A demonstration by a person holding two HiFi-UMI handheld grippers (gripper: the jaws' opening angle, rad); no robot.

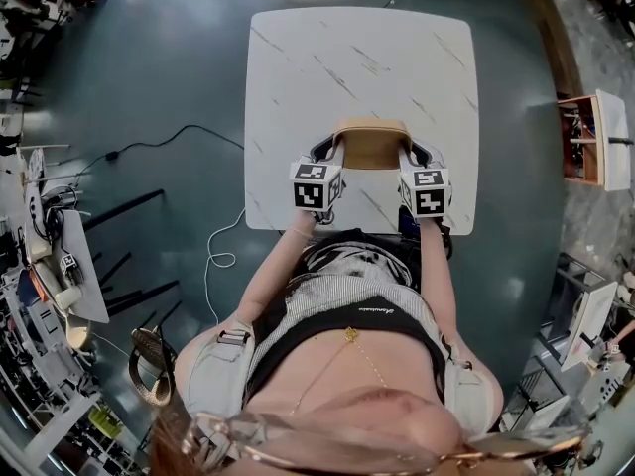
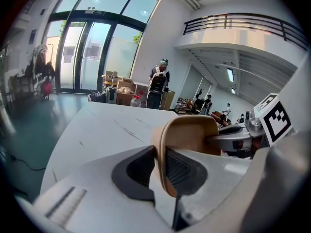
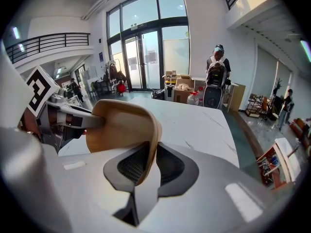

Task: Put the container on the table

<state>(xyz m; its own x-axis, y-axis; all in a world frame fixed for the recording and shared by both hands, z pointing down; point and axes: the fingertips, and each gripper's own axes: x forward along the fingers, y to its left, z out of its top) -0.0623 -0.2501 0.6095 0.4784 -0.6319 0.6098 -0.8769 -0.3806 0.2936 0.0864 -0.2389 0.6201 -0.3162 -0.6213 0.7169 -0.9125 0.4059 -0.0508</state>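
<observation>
Closest to the lens in each gripper view are grey ribbed pads, and each pair is pinched narrowly on a thin wall of the tan, smooth, round-cornered container (image 2: 192, 132). The left gripper (image 2: 160, 171) bites its left wall and the right gripper (image 3: 147, 164) its right wall, with one pad inside and one outside.

The head view hides that pinch under the black-and-white marker cubes (image 1: 317, 183), but it gives the layout. The container (image 1: 372, 145) sits between the two grippers over the near half of the white, marble-veined square table (image 1: 357, 58), close to the near edge and roughly centred across it. From above I cannot say whether its base touches the top. The gripper views suggest it is just above the top or on it, no more than that.

Only the left gripper view shows the opposite jaw reaching onto the far wall. Only the gripper views show a person standing (image 3: 216, 76) beyond the table's far end, beside brown cardboard boxes (image 2: 124, 89) and tall glass doors (image 2: 82, 47).

The table top is bare ahead of the container and to both sides, out to its rounded corners. Around it lies dark teal floor (image 1: 149, 67) with a black cable (image 1: 149, 147) trailing on the left, well apart from the table. A wooden shelf unit (image 1: 585, 142) stands off to the right.
</observation>
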